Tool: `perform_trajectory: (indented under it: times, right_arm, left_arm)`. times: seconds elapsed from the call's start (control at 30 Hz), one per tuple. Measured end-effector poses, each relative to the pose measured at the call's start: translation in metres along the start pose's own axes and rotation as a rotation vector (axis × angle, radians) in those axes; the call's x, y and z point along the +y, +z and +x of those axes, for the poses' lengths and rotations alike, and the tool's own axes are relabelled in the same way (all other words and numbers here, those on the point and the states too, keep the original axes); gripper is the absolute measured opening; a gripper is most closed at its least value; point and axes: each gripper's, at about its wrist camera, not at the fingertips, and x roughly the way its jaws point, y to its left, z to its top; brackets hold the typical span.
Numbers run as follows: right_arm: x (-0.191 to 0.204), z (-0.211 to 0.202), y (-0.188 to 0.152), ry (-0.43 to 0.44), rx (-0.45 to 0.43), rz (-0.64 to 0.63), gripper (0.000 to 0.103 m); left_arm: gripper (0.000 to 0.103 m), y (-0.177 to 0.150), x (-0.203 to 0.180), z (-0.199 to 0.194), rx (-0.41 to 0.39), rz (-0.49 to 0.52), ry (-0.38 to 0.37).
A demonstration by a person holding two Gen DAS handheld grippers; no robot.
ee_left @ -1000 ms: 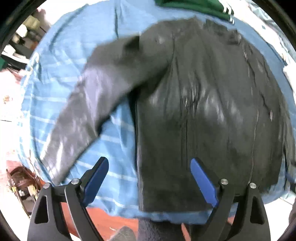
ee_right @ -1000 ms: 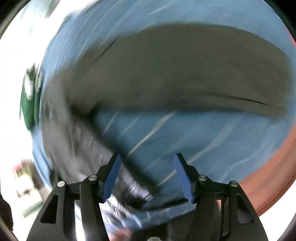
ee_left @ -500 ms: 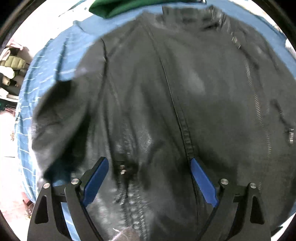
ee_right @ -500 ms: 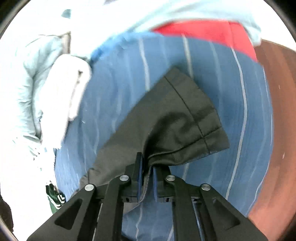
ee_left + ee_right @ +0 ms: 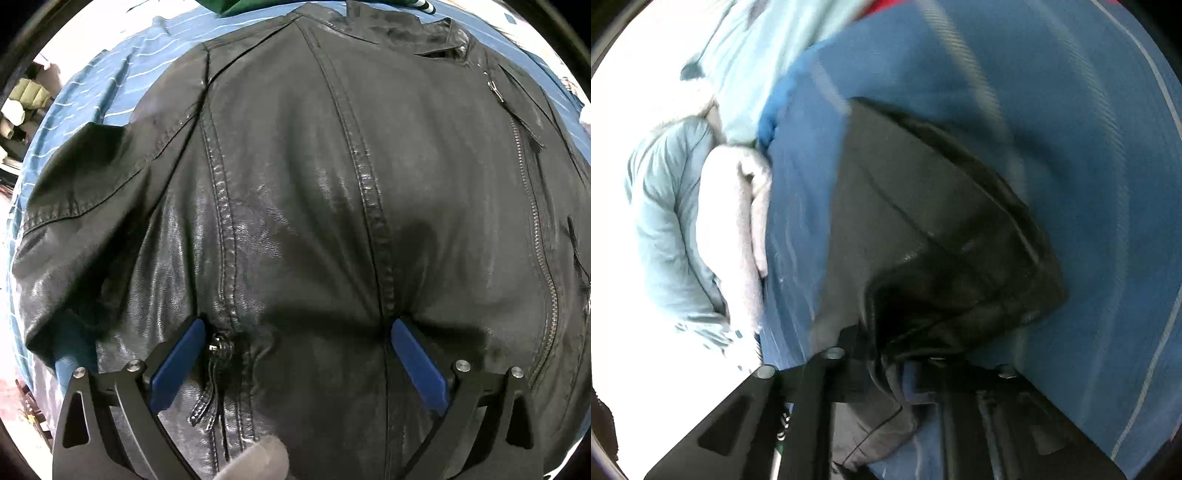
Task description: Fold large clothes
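- Left wrist view: the left gripper (image 5: 295,326) is seen opening wide, its blue fingers (image 5: 177,363) pressed down onto the black leather jacket (image 5: 314,192), nothing pinched between them.
- Right wrist view: the right gripper (image 5: 882,369) is clenched on the jacket's sleeve (image 5: 923,229), lifted over the blue striped sheet (image 5: 1089,147).

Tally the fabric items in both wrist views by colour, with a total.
Black: 1, leather jacket
Blue with pale stripes: 1, sheet under the jacket
Green: 1, garment at the far edge
Pale grey-blue: 1, padded garment
White: 1, fluffy item
Red: 1, scrap at the top edge
Total: 6
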Motion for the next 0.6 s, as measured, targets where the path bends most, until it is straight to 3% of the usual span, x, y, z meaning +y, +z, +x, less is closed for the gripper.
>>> perform_trajectory:
  times: [0.2, 0.33, 0.5, 0.6]
  right_arm:
    - [0.121, -0.050, -0.016, -0.003, -0.049, -0.257, 0.008]
    - [0.218, -0.066, -0.071, 0.037, -0.015, -0.485, 0.008]
    - [0.308, -0.056, -0.200, 0.090, 0.083, -0.769, 0.008]
    - [0.347, -0.015, -0.307, 0.093, 0.181, -0.991, 0.008]
  left_arm:
    - [0.103, 0.006, 0.010, -0.011, 0.037, -0.047, -0.032]
    - [0.103, 0.004, 0.029, -0.019, 0.045, -0.090, -0.047]
    - [0.103, -0.010, 0.082, -0.041, 0.032, -0.154, -0.036]
    - [0.103, -0.027, 0.130, -0.059, 0.027, -0.240, -0.035]
